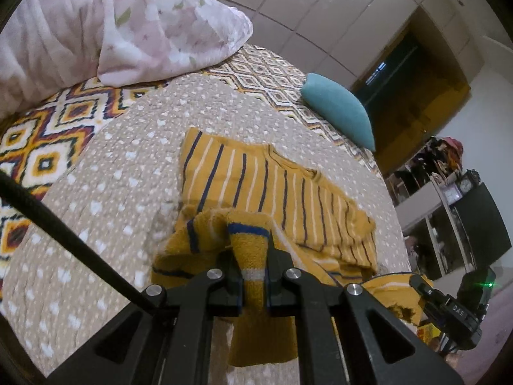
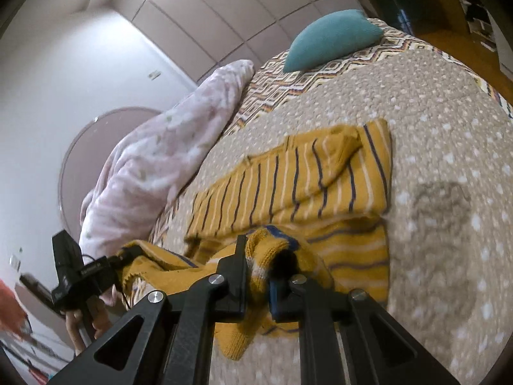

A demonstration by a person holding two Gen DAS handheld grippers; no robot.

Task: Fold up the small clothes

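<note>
Mustard-yellow striped knit sweater [image 1: 275, 189] spread on a grey dotted quilt [image 1: 121, 166] over a bed, neck toward the far side, sleeves apparently already laid in over the body. Near hem lifted off the quilt at two corners, likely so the lower half can be carried over the upper half in one even fold.

Left hand-held gripper [image 1: 253, 256] clamped tight on the near-left corner of the hem, ribbed edge with its blue band pinched between the jaws and a flap of knit hanging below. Right hand-held gripper [image 2: 258, 266] likewise closed on the near-right corner, a thick bunch of knit filling the narrow gap between the jaws.

Both angled downward toward the bed, side by side, hem sagging slack between them. Fingers of the person's left hand [image 2: 80, 324] seen wrapped round the other tool's handle at the lower left of the right wrist view.

Farther off: a teal cushion [image 1: 340, 109] at the far right, a pink floral duvet [image 1: 112, 22] heaped at the far left, a patterned bedspread [image 1: 48, 134] under the quilt.
</note>
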